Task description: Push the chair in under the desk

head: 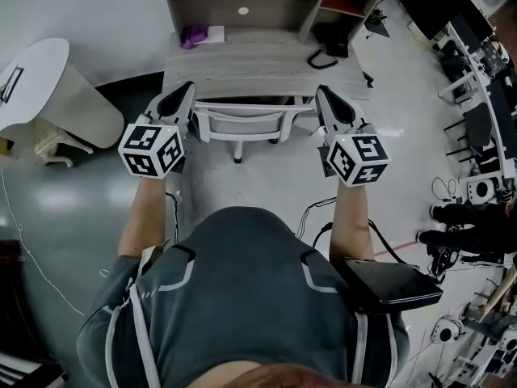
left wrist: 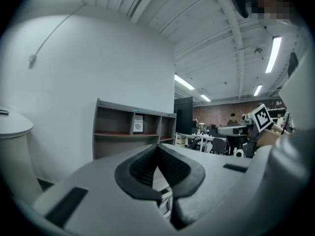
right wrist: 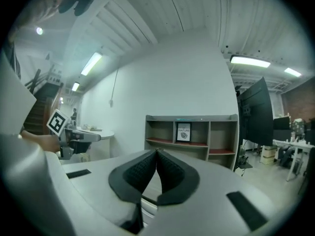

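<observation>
We face one white chair (head: 238, 124) at 12 o'clock, with both claws pinched shut on nothing.

The shelf unit (right wrist: 189, 132) behind the desk (head: 258, 63) shows three open compartments in the right gripper view. The middle one holds one framed card (right wrist: 183, 132), and we see nothing in the other two. On the desk, one purple object (head: 194, 35) lies toward 10 o'clock and one black object (head: 327, 43) toward 2 o'clock, both too small to name. The chair's front is hidden under the desk edge, so only its back and post show. The left gripper (head: 186, 91) at 11 o'clock and the right gripper (head: 321, 95) at 1 o'clock flank that back, each with its jaws tip to tip. We cannot tell whether either touches the chair.
</observation>
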### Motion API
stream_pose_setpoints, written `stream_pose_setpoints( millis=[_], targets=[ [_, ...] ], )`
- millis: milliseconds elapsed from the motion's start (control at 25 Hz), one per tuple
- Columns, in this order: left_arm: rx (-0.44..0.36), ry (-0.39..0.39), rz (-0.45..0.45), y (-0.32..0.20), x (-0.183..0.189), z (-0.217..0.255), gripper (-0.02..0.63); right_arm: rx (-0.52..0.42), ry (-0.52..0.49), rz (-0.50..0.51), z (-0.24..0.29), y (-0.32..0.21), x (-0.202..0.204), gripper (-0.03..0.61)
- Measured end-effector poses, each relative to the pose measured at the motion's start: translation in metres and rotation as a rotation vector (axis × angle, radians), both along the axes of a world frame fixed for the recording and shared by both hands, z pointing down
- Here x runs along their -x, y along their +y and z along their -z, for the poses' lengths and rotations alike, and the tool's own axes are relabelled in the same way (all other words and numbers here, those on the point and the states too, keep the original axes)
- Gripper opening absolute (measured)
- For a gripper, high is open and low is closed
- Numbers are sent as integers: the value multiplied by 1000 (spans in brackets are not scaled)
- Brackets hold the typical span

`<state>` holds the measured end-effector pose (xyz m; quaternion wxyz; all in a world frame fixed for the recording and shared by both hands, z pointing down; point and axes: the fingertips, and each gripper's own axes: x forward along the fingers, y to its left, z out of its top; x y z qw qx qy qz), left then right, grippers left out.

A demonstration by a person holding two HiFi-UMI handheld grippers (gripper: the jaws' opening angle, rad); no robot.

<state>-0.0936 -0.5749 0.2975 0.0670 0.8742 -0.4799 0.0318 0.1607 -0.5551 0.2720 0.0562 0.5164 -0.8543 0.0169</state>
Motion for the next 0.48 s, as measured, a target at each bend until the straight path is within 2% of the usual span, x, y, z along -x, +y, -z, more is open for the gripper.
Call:
stream_pose_setpoints(
  millis=[80, 240, 480],
  targets=[
    [-11, 9, 12, 5, -1, 4, 9, -17, 20, -18, 2, -1, -6, 28],
    [-35, -55, 40, 10, 2, 1, 9, -19, 13, -20, 1, -6, -9, 28],
    [-33, -103, 70, 8, 5, -6, 9, -26, 51, -44, 0, -11, -12, 28]
  ],
)
